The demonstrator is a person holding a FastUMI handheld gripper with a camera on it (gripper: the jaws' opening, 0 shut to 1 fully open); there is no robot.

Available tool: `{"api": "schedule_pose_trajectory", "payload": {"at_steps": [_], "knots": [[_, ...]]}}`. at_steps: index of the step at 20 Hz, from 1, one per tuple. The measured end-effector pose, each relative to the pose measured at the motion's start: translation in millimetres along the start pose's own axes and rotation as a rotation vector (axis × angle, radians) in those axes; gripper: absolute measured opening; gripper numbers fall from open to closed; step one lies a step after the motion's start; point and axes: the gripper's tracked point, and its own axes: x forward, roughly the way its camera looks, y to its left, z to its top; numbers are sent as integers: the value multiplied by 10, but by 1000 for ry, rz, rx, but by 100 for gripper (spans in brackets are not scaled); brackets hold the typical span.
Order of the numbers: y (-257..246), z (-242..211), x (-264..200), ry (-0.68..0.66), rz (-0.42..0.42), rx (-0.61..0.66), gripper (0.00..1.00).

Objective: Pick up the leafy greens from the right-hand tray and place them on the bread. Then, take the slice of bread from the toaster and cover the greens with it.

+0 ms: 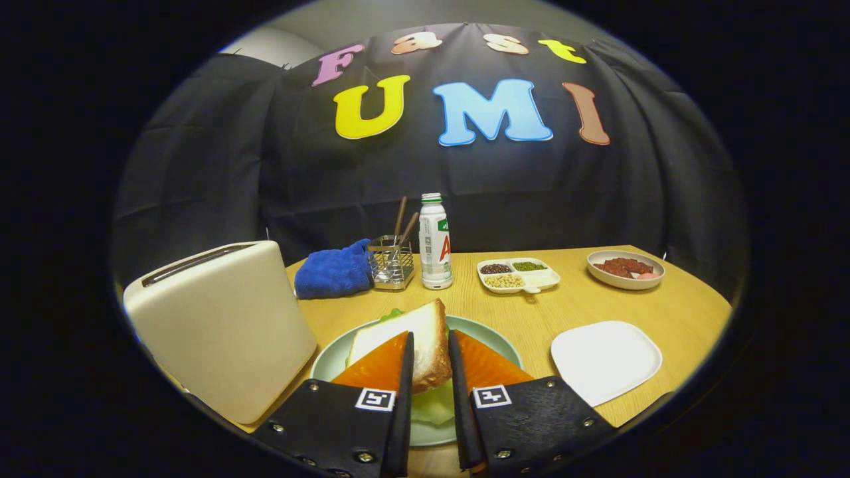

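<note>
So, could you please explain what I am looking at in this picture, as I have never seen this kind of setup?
A person holds a two-finger gripper by hand; the camera rides on it, looking forward along the fingers. The fingers are shut on a slice of bread, held over leafy greens on a green plate. A toaster stands beside it. Beyond lie a white tray, a blue cloth, a utensil holder, a bottle, a divided dish and a bowl.
</note>
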Motion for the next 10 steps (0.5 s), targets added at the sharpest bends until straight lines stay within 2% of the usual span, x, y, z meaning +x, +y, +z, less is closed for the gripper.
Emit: {"api": "schedule_pose_trajectory", "payload": {"at_steps": [3,7,10], "knots": [[-132,98,-39,-40,-65,-89,34],[-140,342,-165,-116,-43,-107,34],[-318,537,-353,-180,-61,-140,34]]}}
